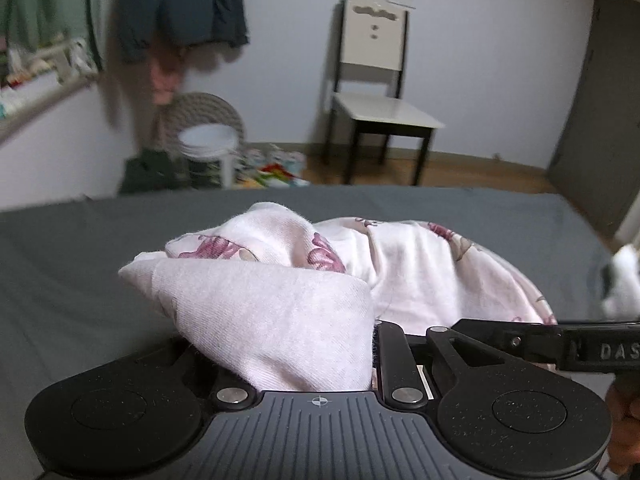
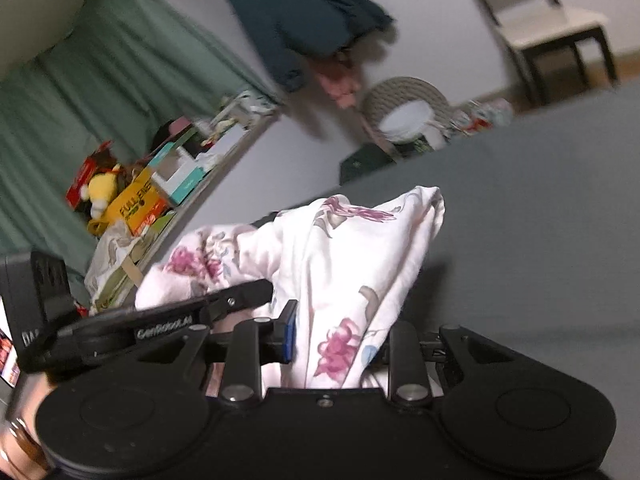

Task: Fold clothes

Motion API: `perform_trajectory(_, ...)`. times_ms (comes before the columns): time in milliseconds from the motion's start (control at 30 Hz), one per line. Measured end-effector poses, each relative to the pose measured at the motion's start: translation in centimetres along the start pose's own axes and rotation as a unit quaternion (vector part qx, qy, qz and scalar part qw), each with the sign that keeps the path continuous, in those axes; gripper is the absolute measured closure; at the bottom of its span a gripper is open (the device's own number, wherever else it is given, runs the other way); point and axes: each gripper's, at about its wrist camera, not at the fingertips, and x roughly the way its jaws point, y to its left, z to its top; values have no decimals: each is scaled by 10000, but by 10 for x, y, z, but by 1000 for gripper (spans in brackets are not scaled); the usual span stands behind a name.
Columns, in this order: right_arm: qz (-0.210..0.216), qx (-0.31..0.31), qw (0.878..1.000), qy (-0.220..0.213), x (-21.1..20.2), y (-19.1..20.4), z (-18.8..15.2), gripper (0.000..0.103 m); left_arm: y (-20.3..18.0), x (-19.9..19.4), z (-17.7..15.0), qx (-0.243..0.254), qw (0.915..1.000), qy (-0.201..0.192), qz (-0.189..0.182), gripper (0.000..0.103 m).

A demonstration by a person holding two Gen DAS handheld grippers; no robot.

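Garment (image 1: 272, 300) sits bunched on the grey bed (image 1: 80, 260), near edge, lifted at both ends. We see soft white ribbed knit, pink floral print, thick folds. Left gripper (image 1: 280, 344) is clamped on a wad of it; cloth fills the gap between the fingers. Right gripper (image 2: 340, 344) likewise pinches a hanging fold of the garment (image 2: 352, 264), blue pad (image 2: 289, 332) pressed against the cloth. The two grippers are close: the other tool's black arm crosses each view, low right in the left view, low left in the right view. Far side: white chair (image 1: 376, 100) with dark legs by the wall, round white stool (image 1: 208, 142) at left, dark jacket (image 1: 180, 4) hanging above it. Cluttered shelf (image 2: 168, 184) and green curtain (image 2: 100, 80) far left. Background blurred.
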Motion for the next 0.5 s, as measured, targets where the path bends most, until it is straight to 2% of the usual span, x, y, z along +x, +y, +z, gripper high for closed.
perform_trajectory(133,41,-459,9987,198,61,30,22,77,42,22,25,295,9988,0,380,84)
perform_trajectory(333,-54,-590,9979,270,139,41,28,77,90,88,45,660,9962,125,561,84)
perform_trajectory(500,-181,-53,9987,482,187,17,23,77,125,148,38,285,9973,512,442,84)
